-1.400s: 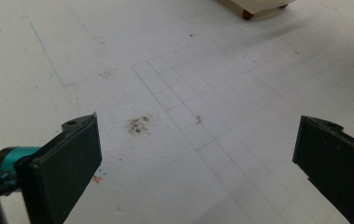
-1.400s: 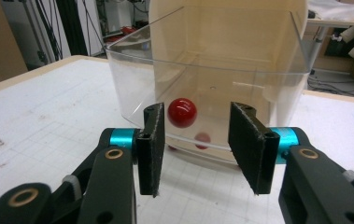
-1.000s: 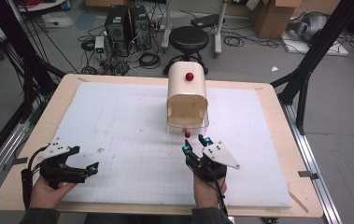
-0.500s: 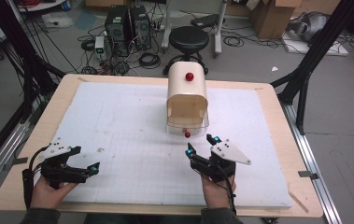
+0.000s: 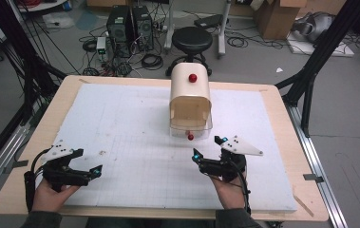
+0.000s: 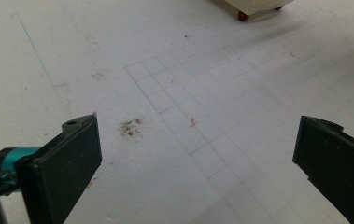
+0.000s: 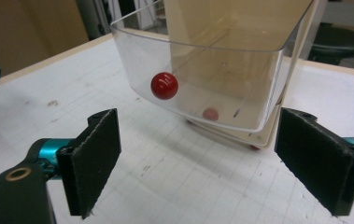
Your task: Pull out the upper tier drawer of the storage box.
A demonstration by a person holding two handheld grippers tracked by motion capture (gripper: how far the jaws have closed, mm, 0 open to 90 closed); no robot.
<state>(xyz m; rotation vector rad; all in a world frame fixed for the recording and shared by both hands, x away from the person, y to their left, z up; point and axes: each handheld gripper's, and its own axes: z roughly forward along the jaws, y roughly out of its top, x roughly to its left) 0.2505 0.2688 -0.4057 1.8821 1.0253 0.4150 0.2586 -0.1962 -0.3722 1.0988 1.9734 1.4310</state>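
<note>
While both tools rest wide open over the white gridded tabletop, the right tool faces the cream bread-bin-shaped box with its clear plastic door and red round knob; the left tool sits well apart.

The bench is pale wood under a white sheet ruled in a faint grid. The cream box has a red knob, a clear drawer, and black gripper jaws with teal fittings stand before it.
</note>
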